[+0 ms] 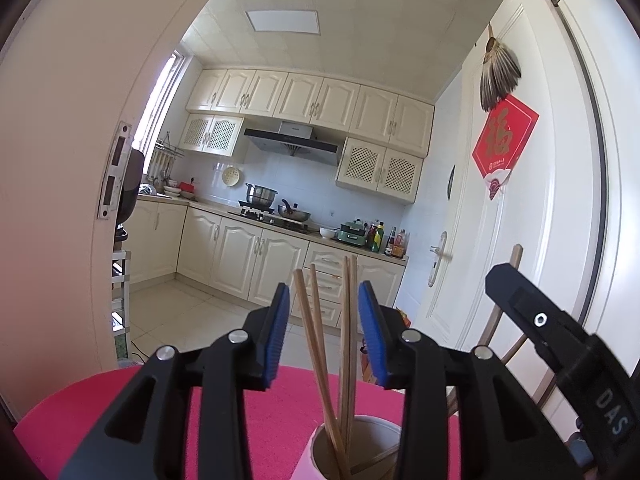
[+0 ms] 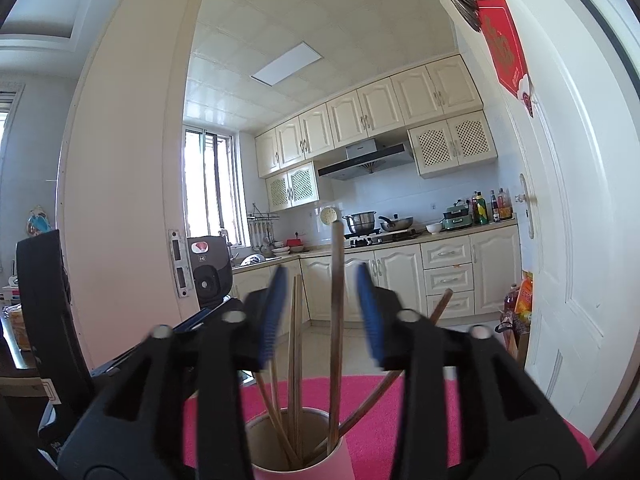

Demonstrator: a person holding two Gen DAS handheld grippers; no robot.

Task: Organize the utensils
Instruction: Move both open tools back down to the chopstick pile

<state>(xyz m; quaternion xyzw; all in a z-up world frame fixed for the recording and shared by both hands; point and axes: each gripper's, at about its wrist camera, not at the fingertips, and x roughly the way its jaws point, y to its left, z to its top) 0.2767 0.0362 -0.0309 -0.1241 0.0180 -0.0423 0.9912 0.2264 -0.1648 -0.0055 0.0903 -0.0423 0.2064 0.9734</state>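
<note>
Covering table: pink cloth [image 1: 280, 408] (kitchen [image 1: 280, 168] beyond).

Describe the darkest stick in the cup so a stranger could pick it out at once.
Find the pink mat, then the cup standing on it. Among its pale chopsticks, the dark wooden stick stands nearly upright, thicker and taller than the rest, unlike the slimmer one leaning right.

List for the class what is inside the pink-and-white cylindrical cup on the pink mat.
The pink-and-white cylindrical cup holds several wooden chopsticks standing upright or leaning, including one darker, longer stick. Their lower ends and the cup's bottom are hidden by its wall and the image edge.
</note>
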